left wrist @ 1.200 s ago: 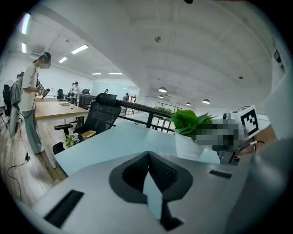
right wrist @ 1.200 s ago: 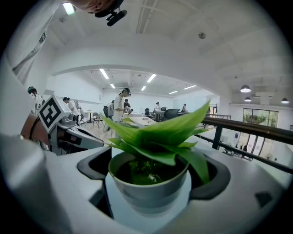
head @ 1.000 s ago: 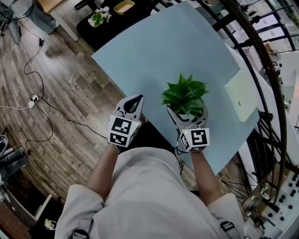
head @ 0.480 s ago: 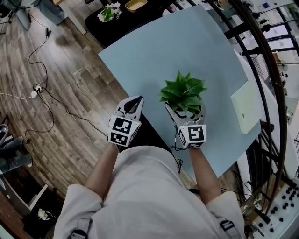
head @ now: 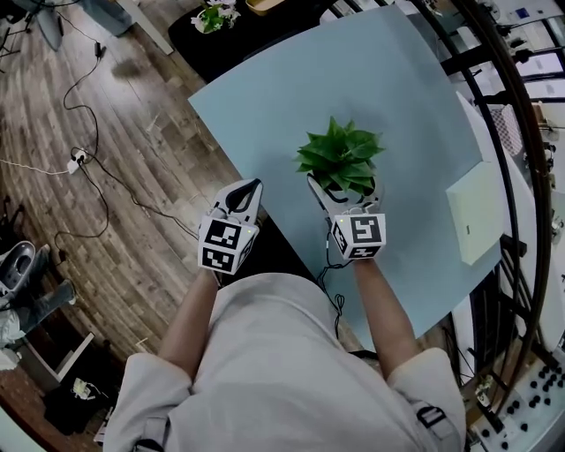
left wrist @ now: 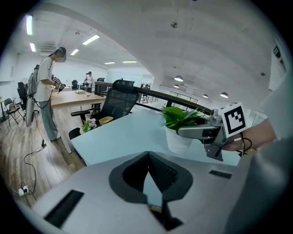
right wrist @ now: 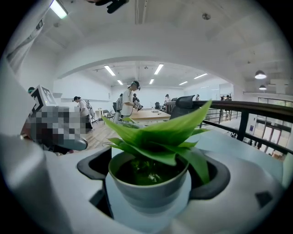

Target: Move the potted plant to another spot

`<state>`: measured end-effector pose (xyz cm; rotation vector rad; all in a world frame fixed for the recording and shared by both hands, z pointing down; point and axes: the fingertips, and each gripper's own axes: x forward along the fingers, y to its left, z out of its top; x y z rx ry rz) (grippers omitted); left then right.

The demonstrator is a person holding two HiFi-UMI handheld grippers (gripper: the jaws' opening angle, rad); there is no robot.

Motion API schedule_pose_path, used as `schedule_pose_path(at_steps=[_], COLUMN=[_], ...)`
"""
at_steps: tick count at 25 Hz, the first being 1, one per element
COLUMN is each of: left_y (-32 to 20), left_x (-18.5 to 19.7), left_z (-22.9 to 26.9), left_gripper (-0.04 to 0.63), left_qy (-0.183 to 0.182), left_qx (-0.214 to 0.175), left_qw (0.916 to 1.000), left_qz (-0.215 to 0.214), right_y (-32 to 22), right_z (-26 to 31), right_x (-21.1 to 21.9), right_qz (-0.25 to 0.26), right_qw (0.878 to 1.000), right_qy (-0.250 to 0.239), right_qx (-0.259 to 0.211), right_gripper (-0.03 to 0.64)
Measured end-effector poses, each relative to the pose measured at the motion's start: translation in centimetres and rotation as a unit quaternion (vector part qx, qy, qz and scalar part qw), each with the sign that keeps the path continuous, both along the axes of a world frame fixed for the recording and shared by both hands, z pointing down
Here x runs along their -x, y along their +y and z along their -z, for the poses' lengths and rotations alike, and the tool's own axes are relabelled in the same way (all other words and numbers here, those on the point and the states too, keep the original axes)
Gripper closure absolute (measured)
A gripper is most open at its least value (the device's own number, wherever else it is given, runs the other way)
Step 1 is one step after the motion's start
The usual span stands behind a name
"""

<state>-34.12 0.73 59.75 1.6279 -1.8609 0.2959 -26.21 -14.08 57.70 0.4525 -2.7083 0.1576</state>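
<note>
The potted plant (head: 340,159), green leaves in a white pot, sits near the front left edge of the light-blue table (head: 380,71). My right gripper (head: 342,185) is shut on the pot, one finger on each side. In the right gripper view the pot (right wrist: 149,183) fills the space between the jaws. My left gripper (head: 250,187) is shut and holds nothing; it hangs off the table's left edge, over the floor. The left gripper view shows its tips (left wrist: 148,157) together, with the plant (left wrist: 179,132) and the right gripper (left wrist: 201,131) beyond them.
A pale flat box (head: 481,212) lies at the table's right edge. A black railing (head: 521,132) runs along the right. A dark chair (left wrist: 116,98) stands behind the far corner, with a small flower pot (head: 214,15) close by. Cables (head: 79,159) cross the wooden floor. A person (left wrist: 46,91) stands at the far left.
The right gripper has carried the plant leftward across the table, away from the pale box. The left gripper has stayed shut beside it.
</note>
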Motion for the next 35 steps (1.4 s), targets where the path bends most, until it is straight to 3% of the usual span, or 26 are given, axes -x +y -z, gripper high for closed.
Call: schedule_pose_path(at_steps=[26, 35], left_y=[-6.5, -11.1], left_x=[0.7, 0.6], left_z=[-6.1, -5.8], left_gripper=[0.583, 0.583], left_qy=[0.026, 0.031], left_qx=[0.035, 0.016], left_qw=[0.9990, 0.9994], left_qz=[-0.004, -0.007], right_y=[-7.6, -8.9], right_z=[-5.6, -5.4], right_x=[5.8, 5.8], right_qz=[-0.017, -0.037], right_qw=[1.000, 0.999], right_qy=[-0.008, -0.023], right_qx=[0.012, 0.016], right_gripper=[0.095, 0.092])
